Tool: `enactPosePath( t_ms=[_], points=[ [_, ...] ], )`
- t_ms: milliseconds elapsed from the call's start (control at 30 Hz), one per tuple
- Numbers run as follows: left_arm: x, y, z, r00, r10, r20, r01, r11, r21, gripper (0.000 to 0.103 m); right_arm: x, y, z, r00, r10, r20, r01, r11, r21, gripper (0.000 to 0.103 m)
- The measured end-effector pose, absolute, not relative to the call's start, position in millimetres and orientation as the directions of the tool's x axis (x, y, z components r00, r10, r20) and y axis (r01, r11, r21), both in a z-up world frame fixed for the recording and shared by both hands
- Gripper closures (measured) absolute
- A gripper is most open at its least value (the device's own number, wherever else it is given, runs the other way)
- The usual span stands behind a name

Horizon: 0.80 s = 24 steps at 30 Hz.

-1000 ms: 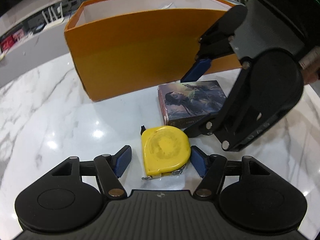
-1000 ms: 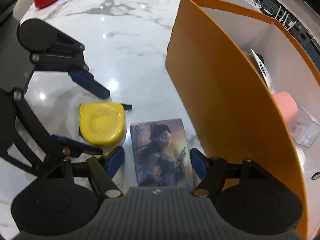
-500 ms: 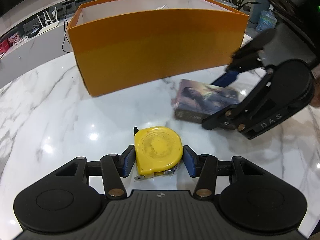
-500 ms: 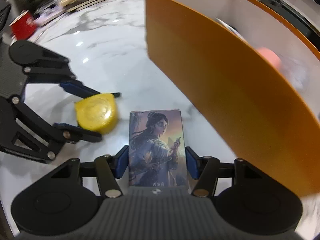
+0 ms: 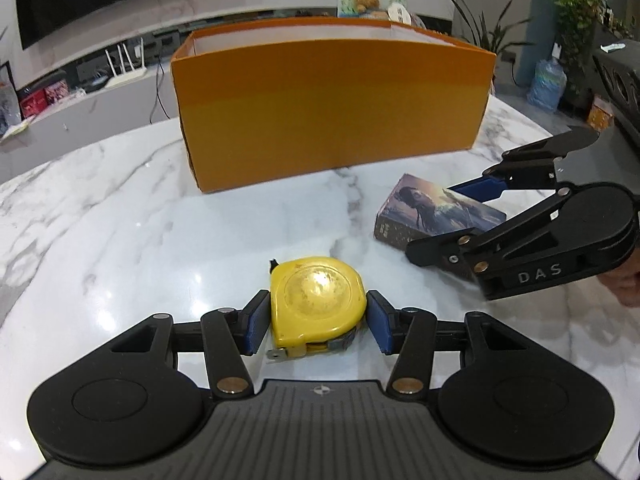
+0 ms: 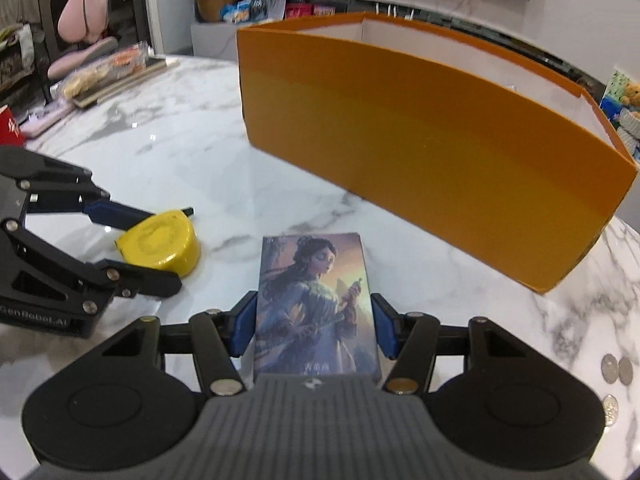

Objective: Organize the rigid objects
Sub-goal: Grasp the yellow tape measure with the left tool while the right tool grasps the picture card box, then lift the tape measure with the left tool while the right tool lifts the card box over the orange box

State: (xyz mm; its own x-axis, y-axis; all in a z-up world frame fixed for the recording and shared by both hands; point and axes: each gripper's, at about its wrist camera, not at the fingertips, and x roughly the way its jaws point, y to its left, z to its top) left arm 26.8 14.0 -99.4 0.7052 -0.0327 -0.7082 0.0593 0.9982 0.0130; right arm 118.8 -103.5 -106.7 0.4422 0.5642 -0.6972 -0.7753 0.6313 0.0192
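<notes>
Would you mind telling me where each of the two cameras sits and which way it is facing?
Left wrist view: sits on the left gripper, angled down at the yellow tape measure it clamps; the right gripper shows at right.
Right wrist view: sits on the right gripper, angled down at the illustrated card box it clamps; the left gripper shows at left.
Shared: both face the orange box on the marble table and show both items.

**Both tools closed down, angled toward the desk**

The left tool (image 5: 316, 322) points downward, its blue pads (image 5: 256, 322) drawn in tight – jaws have just been closing. The right tool (image 6: 314, 326) tilts likewise, pads (image 6: 243, 328) clamped – a hand (image 5: 628, 286) shows behind it.
</notes>
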Motion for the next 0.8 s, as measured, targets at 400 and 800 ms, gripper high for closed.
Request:
enactPosePath(
  t_ms=[400, 800],
  points=[
    [28.8, 13.6, -99.4, 0.724, -0.017, -0.69, 0.052, 0.998, 0.029, 0.046, 118.9, -97.1, -107.4, 0.464, 0.56, -0.687, -0.767, 0.642, 0.006, 0.046],
    [20.6, 11.0, -65.1, 0.722, -0.002, -0.692, 0.075, 0.994, 0.076, 0.046, 116.1, -106.1, -68.0, 0.512, 0.509, -0.692, -0.721, 0.692, -0.024, 0.046]
  ],
)
